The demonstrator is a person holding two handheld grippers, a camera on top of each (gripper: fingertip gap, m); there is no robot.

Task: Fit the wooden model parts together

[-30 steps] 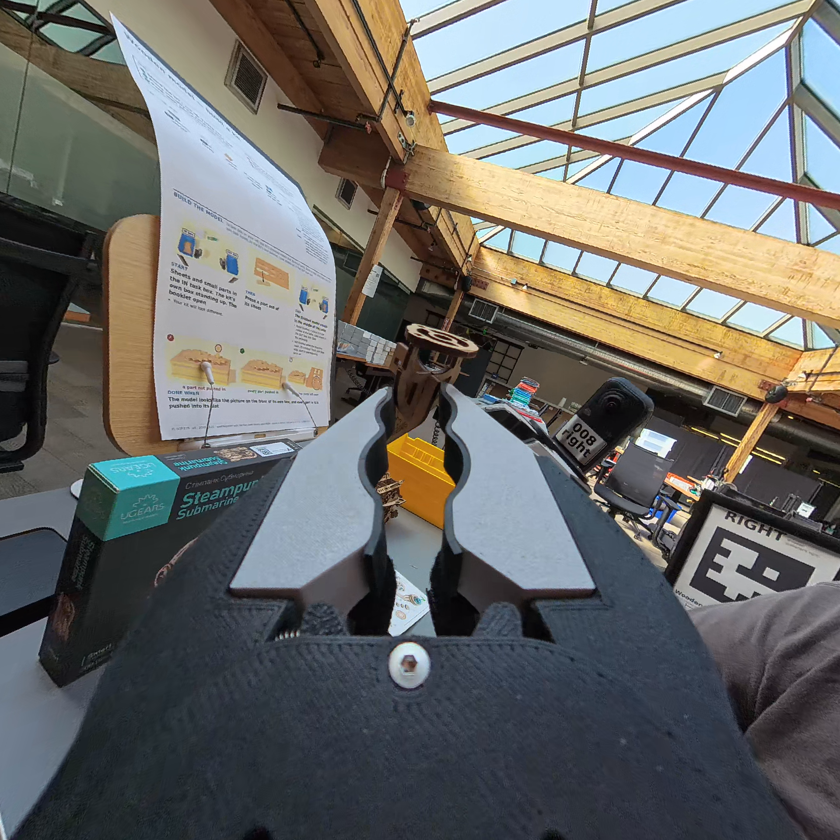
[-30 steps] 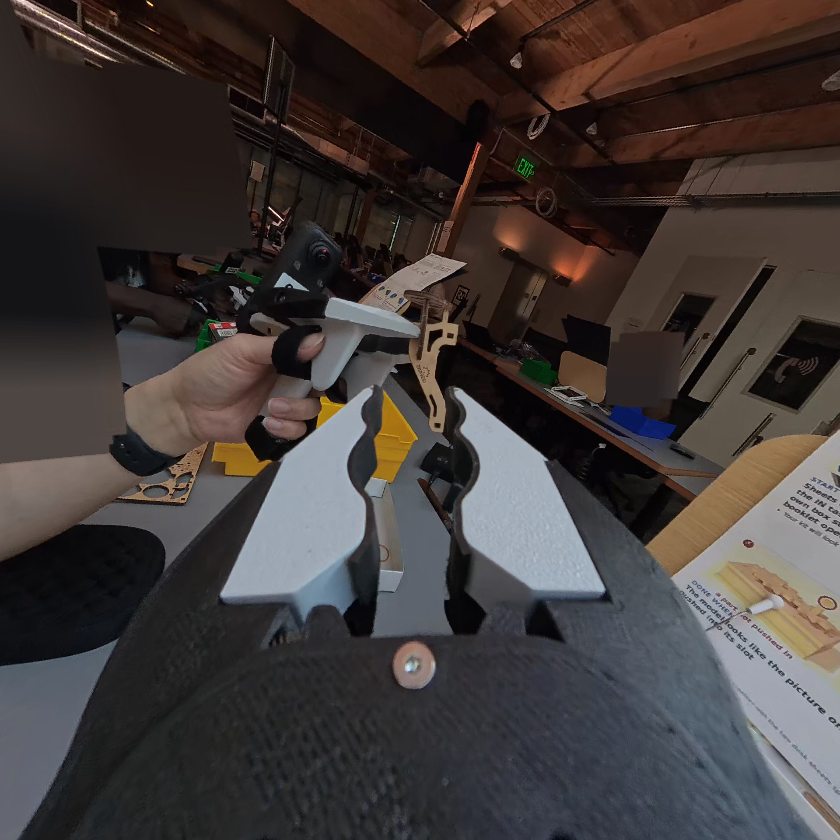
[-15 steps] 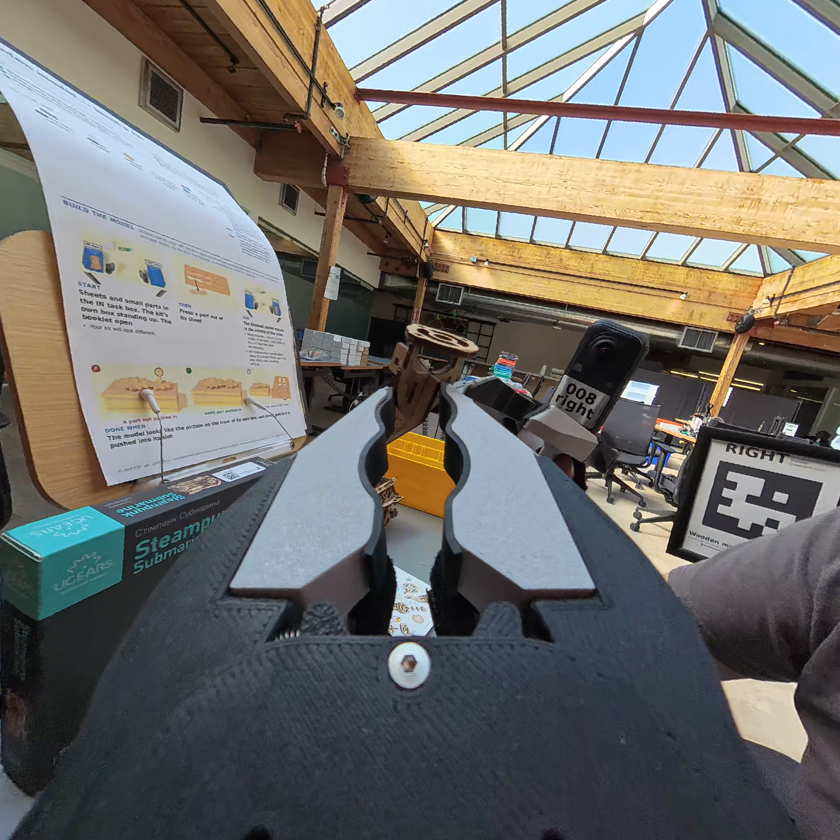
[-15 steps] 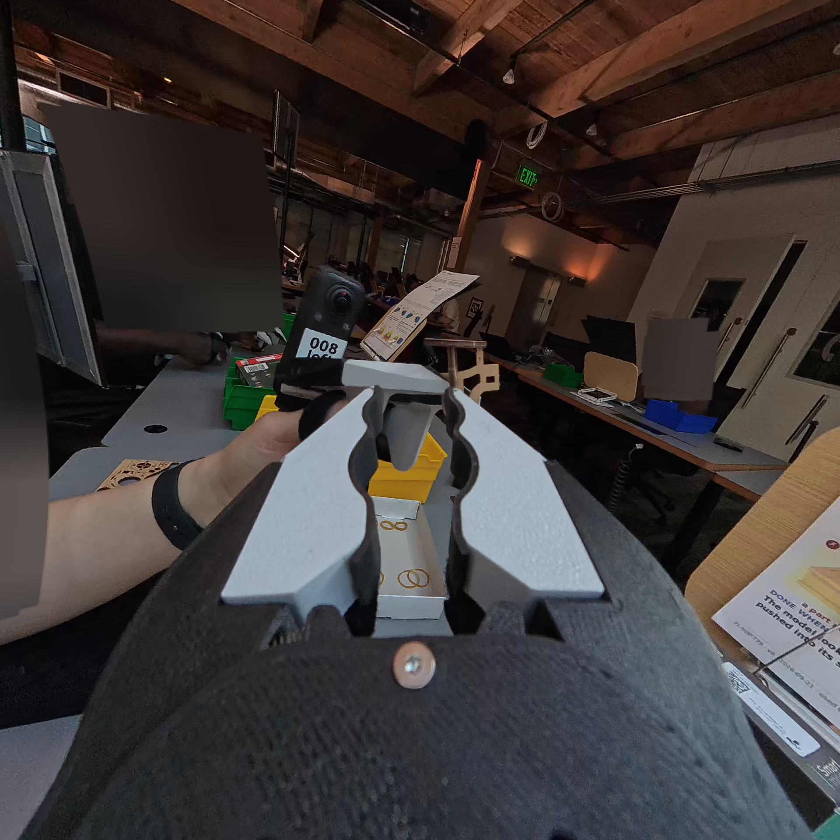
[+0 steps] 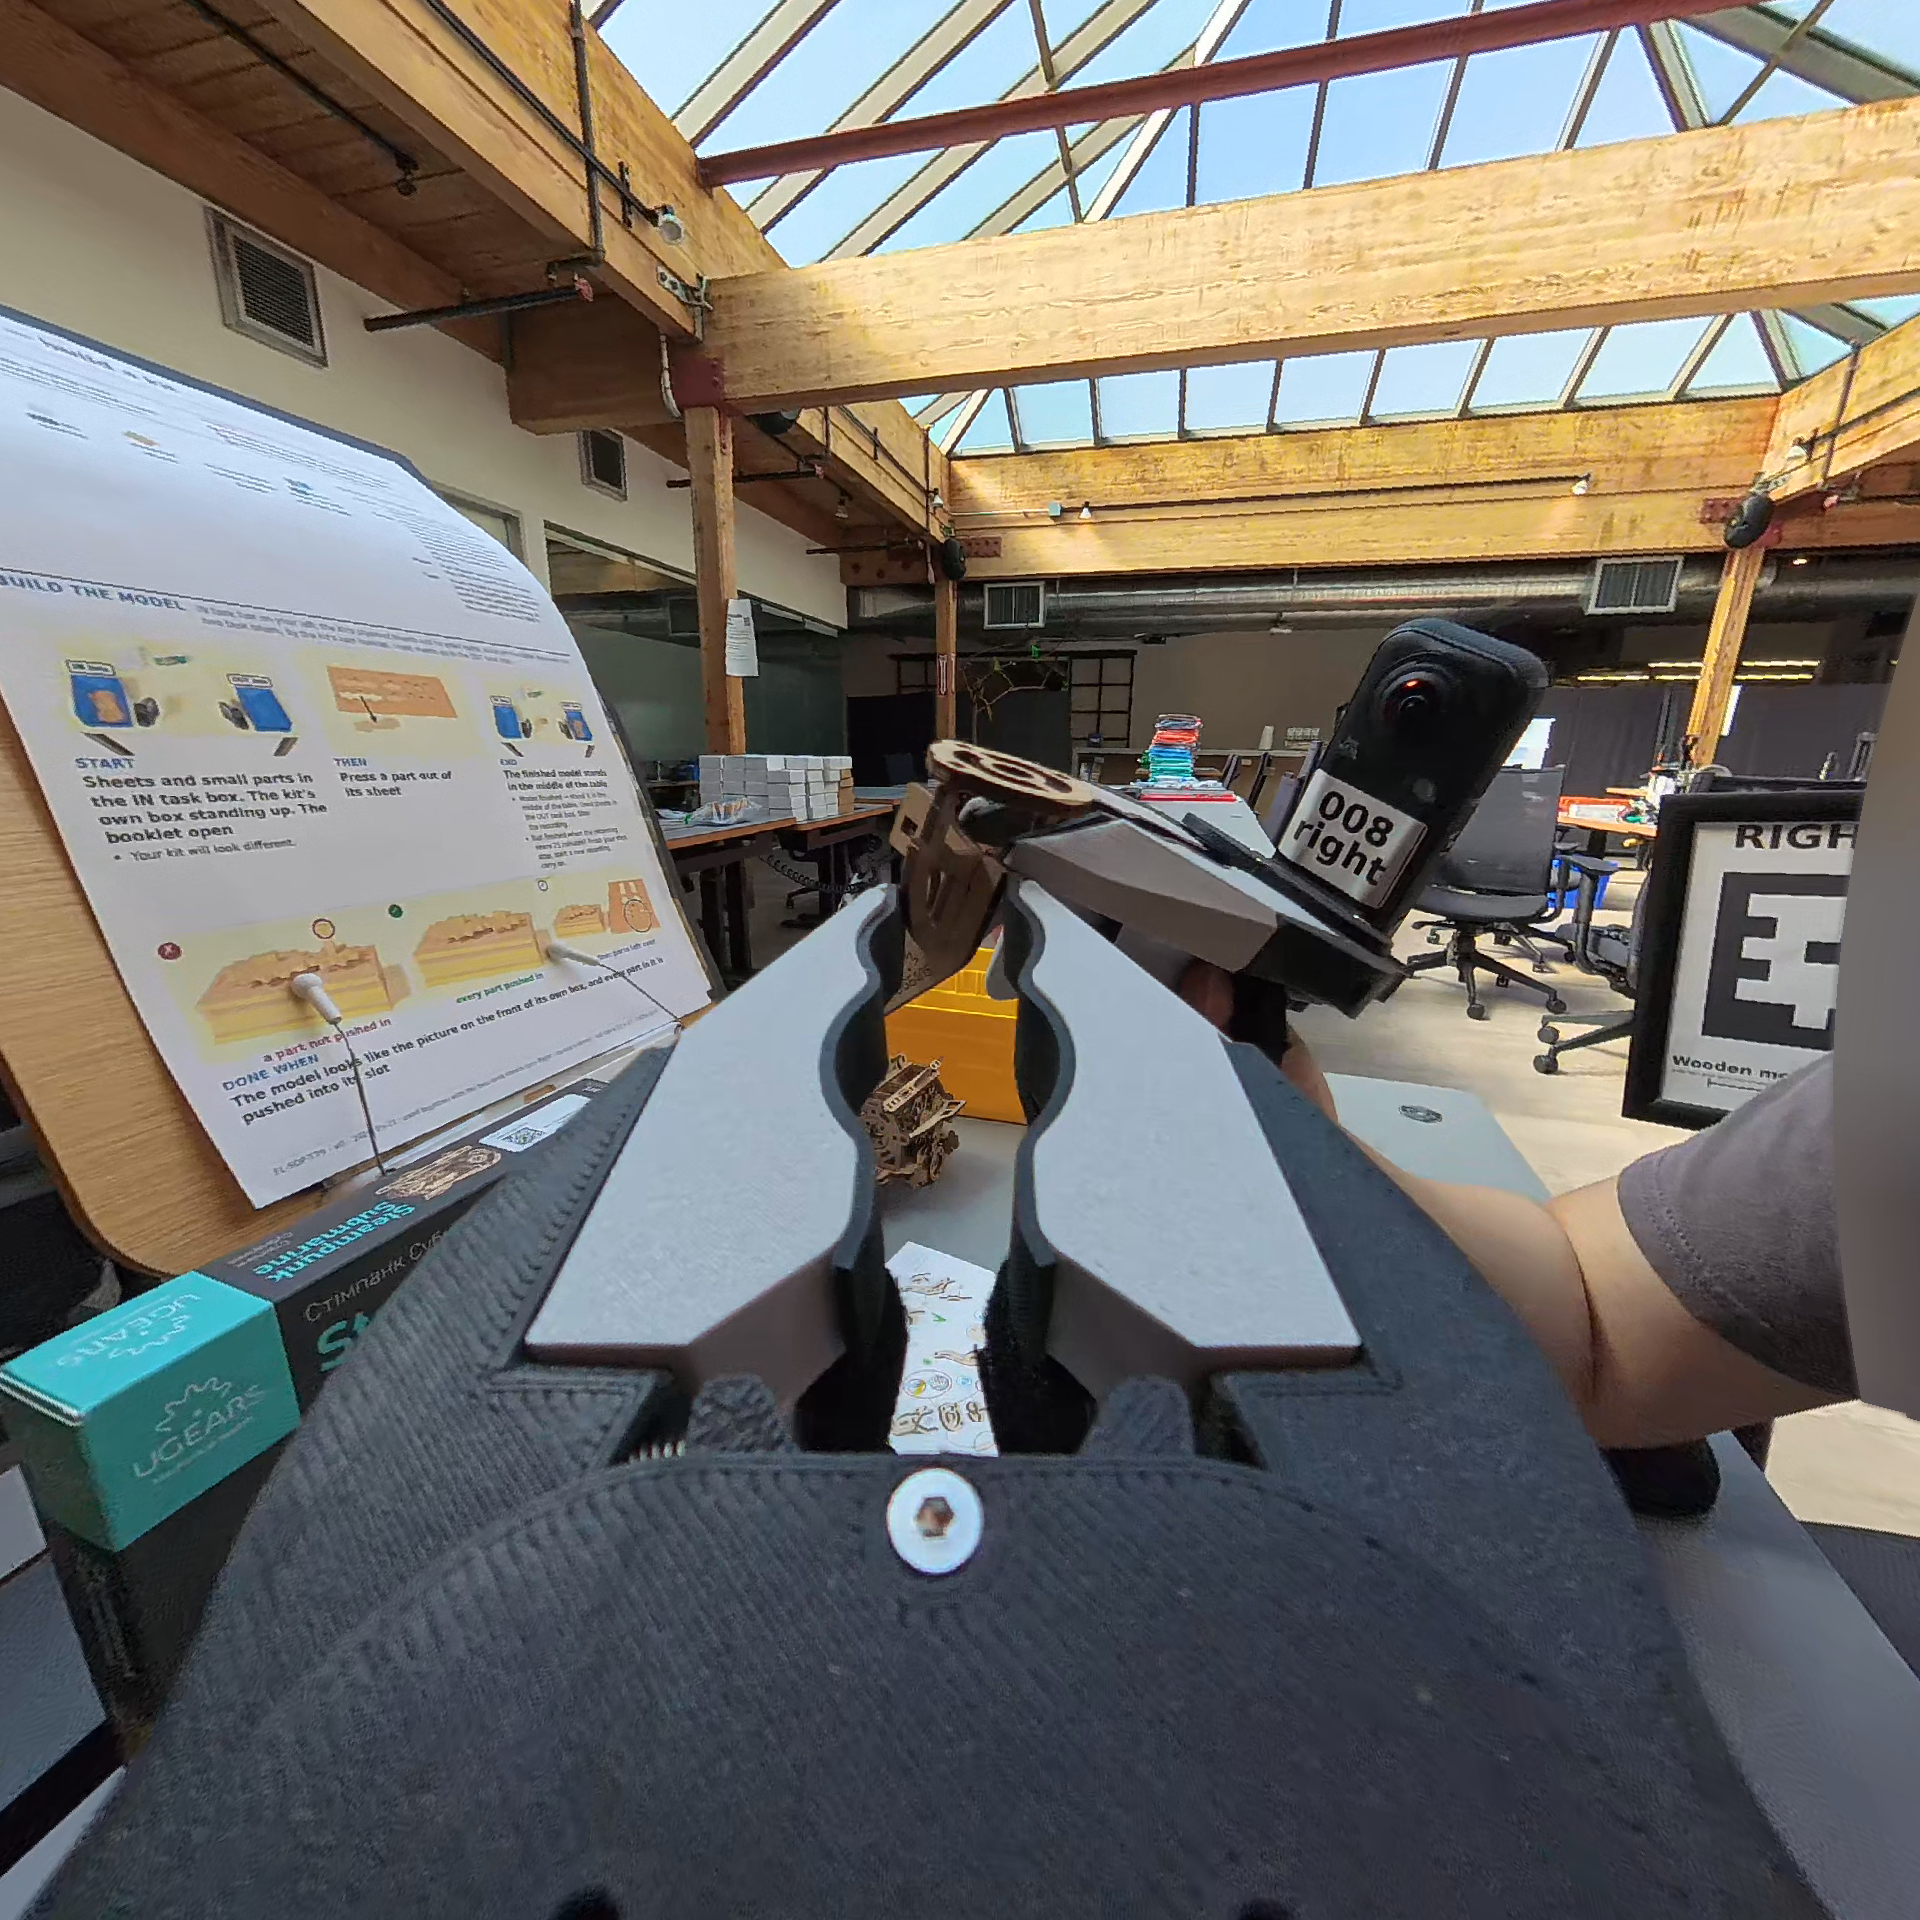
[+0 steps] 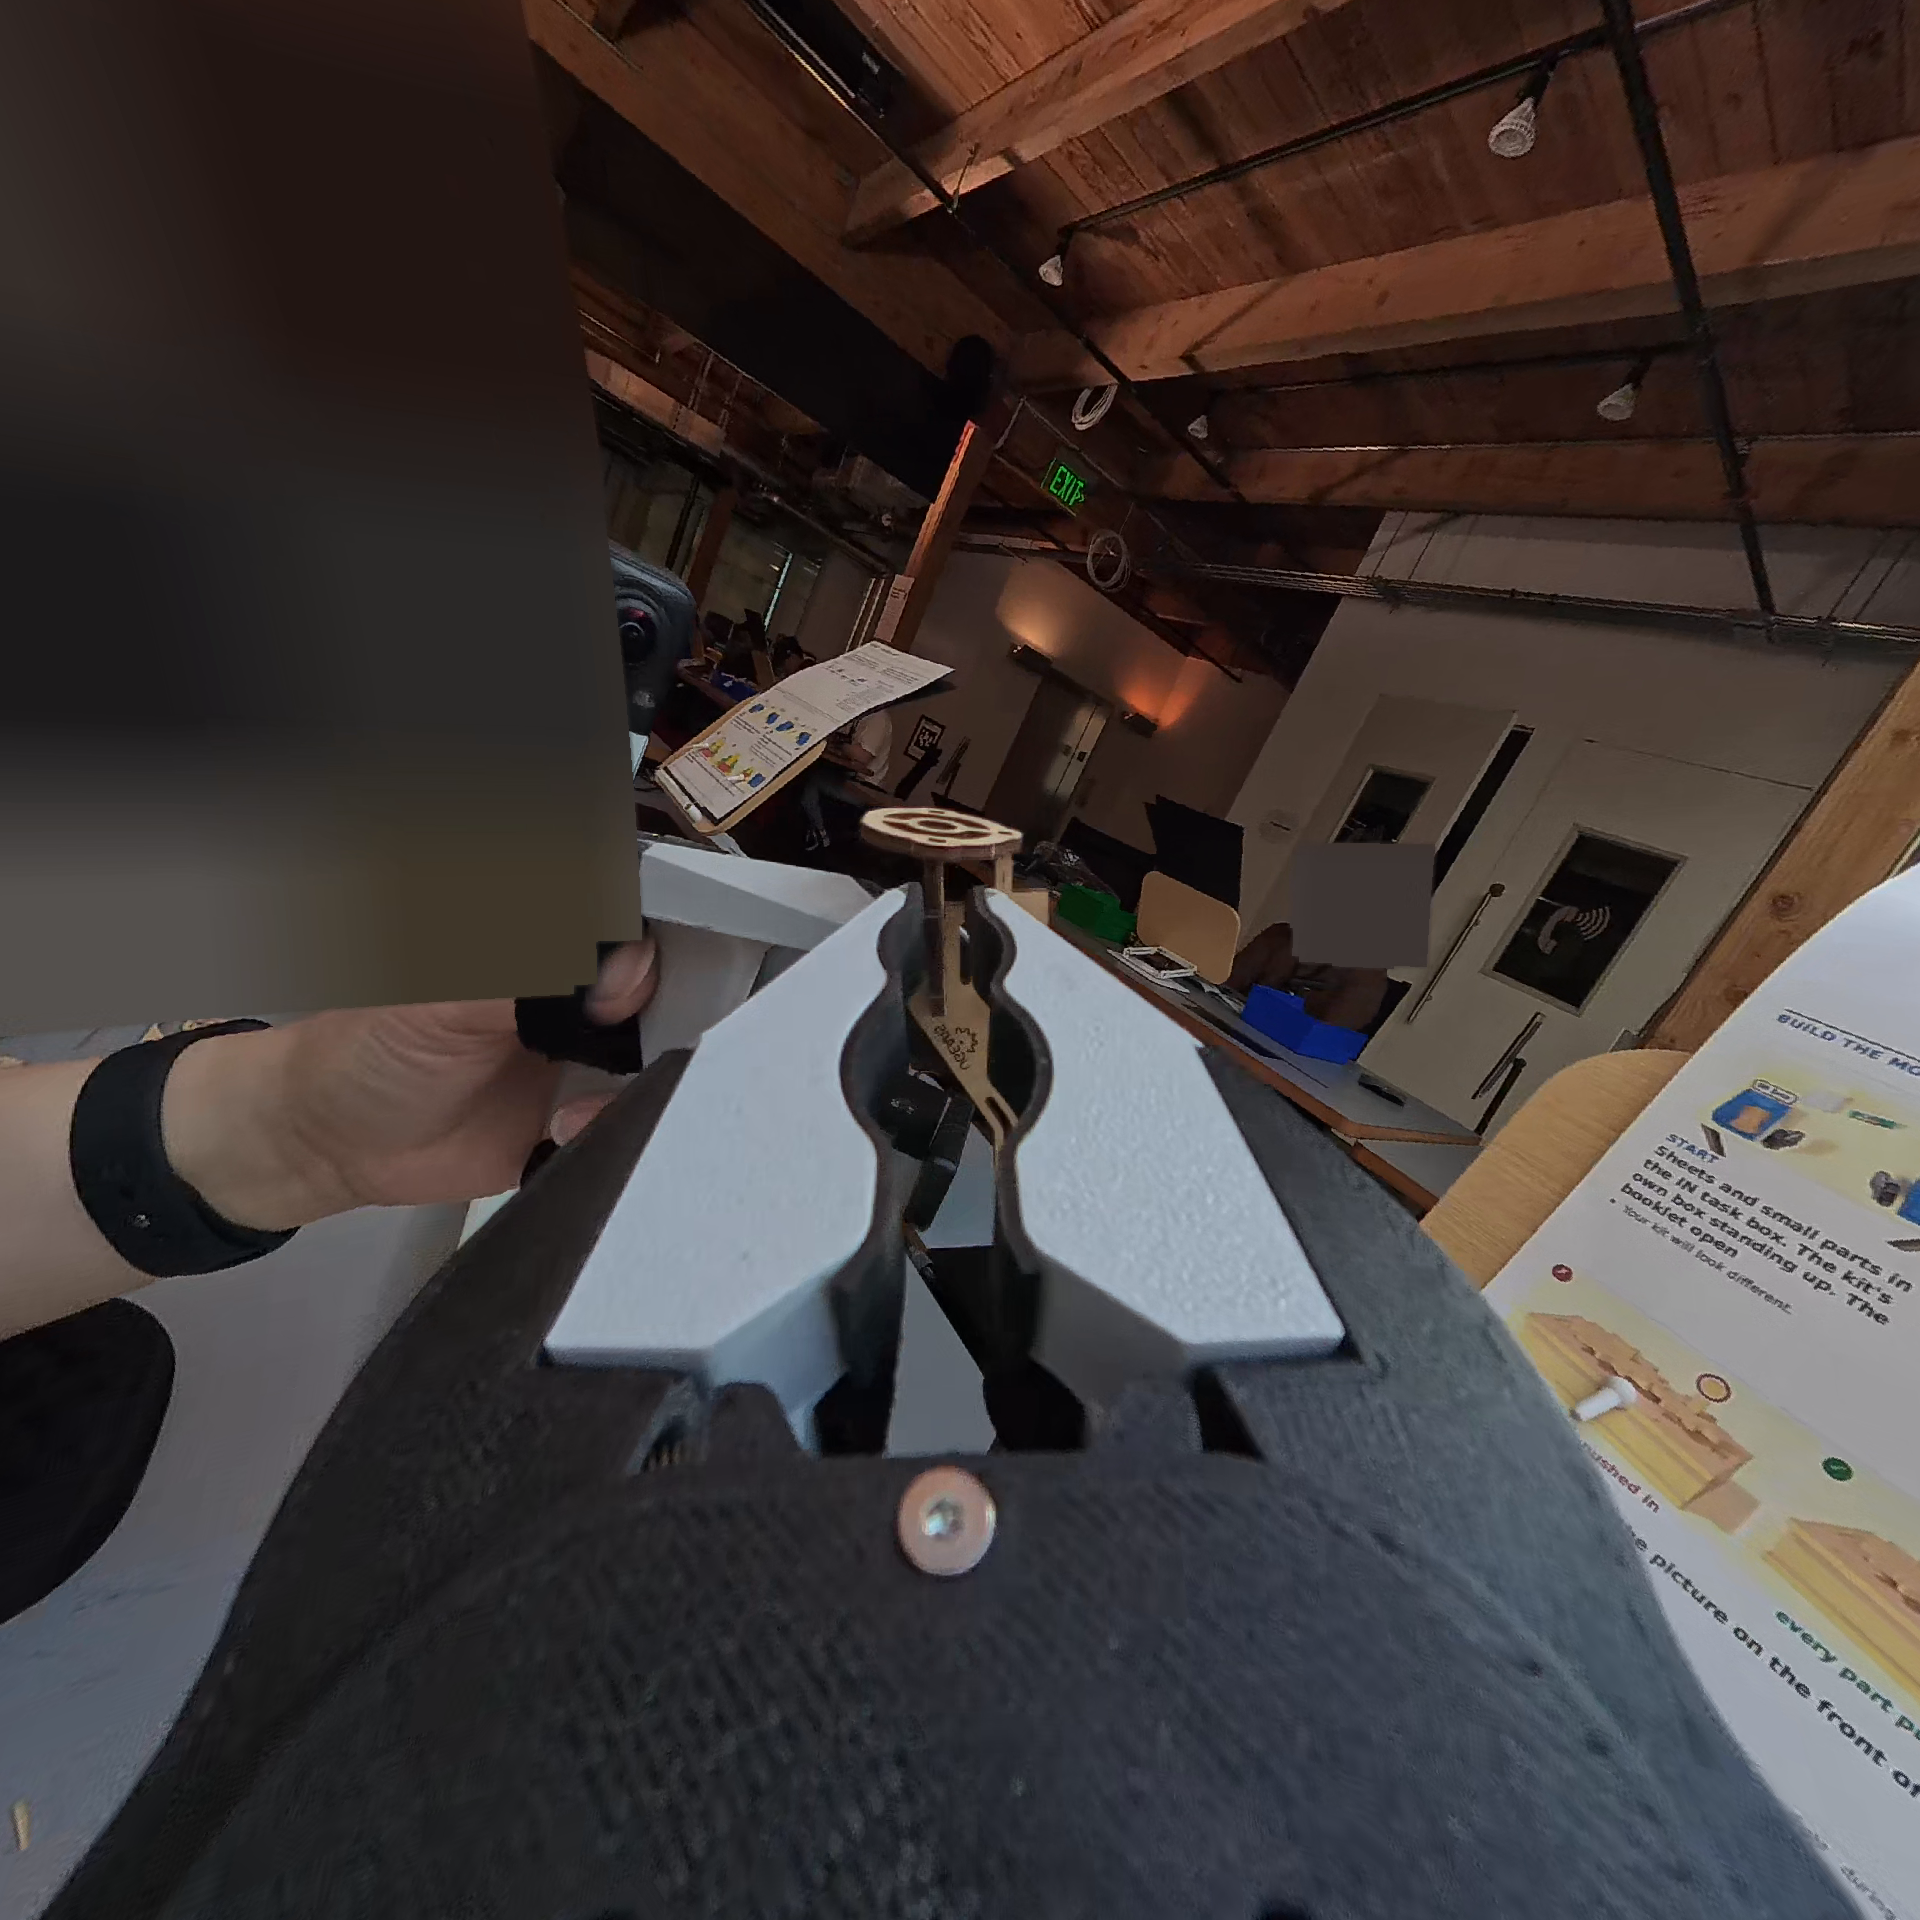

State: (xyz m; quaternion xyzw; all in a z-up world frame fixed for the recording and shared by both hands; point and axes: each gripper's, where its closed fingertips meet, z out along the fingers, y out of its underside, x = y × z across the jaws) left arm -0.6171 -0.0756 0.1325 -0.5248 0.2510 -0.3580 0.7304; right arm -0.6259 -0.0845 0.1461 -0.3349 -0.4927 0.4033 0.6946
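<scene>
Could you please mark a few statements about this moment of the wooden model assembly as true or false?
1. The left tongs grip a flat wooden part topped by a round pierced disc. True.
2. The right tongs are far from that part. False: their fingers sit on either side of it.
3. A yellow bin stands on the table behind a small wooden model. True.
4. The kit box is red. False: it is dark with a teal end.
</scene>
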